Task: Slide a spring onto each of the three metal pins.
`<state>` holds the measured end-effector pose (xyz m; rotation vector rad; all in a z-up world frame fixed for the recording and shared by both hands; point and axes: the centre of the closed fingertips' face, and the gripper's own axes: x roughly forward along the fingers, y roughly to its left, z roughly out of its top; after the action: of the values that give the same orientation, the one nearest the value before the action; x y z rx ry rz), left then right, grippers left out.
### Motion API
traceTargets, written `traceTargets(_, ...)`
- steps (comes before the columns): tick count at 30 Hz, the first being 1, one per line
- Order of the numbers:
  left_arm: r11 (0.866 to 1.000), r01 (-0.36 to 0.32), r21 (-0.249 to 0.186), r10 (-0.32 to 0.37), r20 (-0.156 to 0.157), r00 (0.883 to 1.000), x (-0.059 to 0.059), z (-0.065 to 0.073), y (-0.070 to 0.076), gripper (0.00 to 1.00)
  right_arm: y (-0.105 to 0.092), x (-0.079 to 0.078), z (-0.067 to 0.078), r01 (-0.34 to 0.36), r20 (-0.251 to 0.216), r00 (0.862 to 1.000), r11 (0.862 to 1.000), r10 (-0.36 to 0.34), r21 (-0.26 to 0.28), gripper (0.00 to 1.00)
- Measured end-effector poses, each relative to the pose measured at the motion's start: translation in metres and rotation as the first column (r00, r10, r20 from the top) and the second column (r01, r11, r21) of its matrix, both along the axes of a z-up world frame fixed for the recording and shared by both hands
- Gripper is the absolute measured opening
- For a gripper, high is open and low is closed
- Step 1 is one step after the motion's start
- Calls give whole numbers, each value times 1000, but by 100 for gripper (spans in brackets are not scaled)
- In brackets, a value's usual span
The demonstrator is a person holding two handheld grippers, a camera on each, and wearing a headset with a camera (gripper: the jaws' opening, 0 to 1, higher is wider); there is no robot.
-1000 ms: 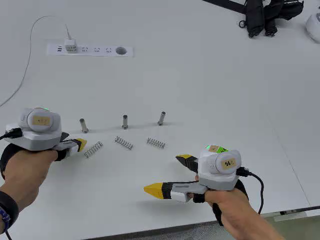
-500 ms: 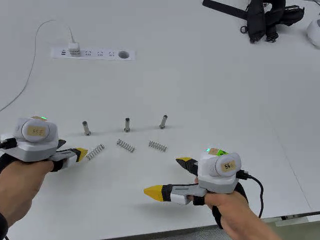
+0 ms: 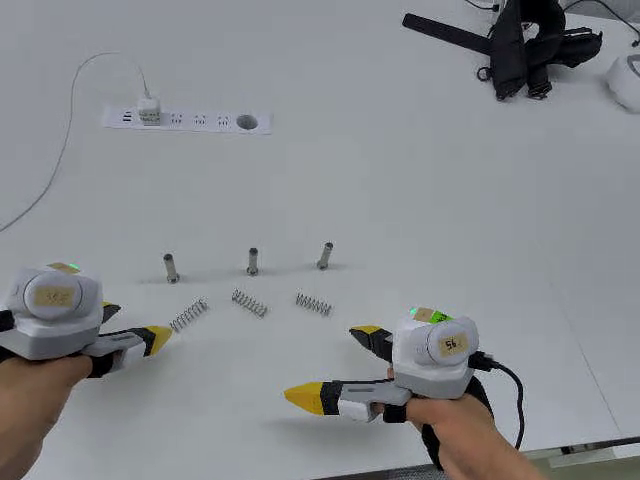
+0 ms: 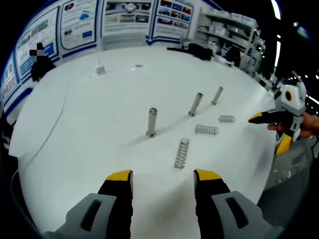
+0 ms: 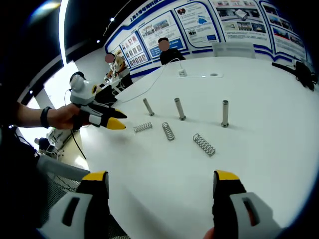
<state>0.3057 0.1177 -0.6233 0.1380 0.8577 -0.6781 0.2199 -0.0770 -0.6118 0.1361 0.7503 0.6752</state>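
Here: left claw (image 4: 163, 175) wide, empty; right claw (image 3: 333, 363) wide, empty, sticker (image 3: 452, 345) numerals blurred; springs (image 3: 249, 302) beside pins (image 3: 252, 261).

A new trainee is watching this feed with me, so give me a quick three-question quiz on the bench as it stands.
1. How many springs lie loose on the table before the upright pins? A two, B three, C four.
2. True or false: one pin already carries a spring.
3. Fill in: the left gripper and right gripper both have jaws standing ___.
Key: 1 B; 2 false; 3 open.
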Motion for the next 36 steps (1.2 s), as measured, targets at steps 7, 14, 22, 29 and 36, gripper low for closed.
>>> traceTargets(7, 1000, 20, -22, -20, 10, 1000, -9, 6, -2, 59, -1, 2, 2, 2, 2, 1000, 1000, -2, -3, 88)
traceTargets(14, 999, 25, -43, -24, 25, 999, -13, 12, 2, 65, -3, 1, 3, 3, 4, 1000, 1000, -3, -11, 88)
traceTargets(22, 997, 41, -62, -40, 31, 999, -23, 15, 2, 70, -6, 1, 4, 10, 5, 1000, 1000, -10, -16, 88)
traceTargets(29, 996, 52, -73, -50, 24, 998, -29, 14, -1, 75, -7, -2, 4, 10, 3, 1000, 1000, -9, -22, 88)
traceTargets(36, 994, 81, -71, -80, 14, 997, -32, 11, -8, 77, -5, -4, 4, 7, 1, 1000, 1000, -7, -22, 88)
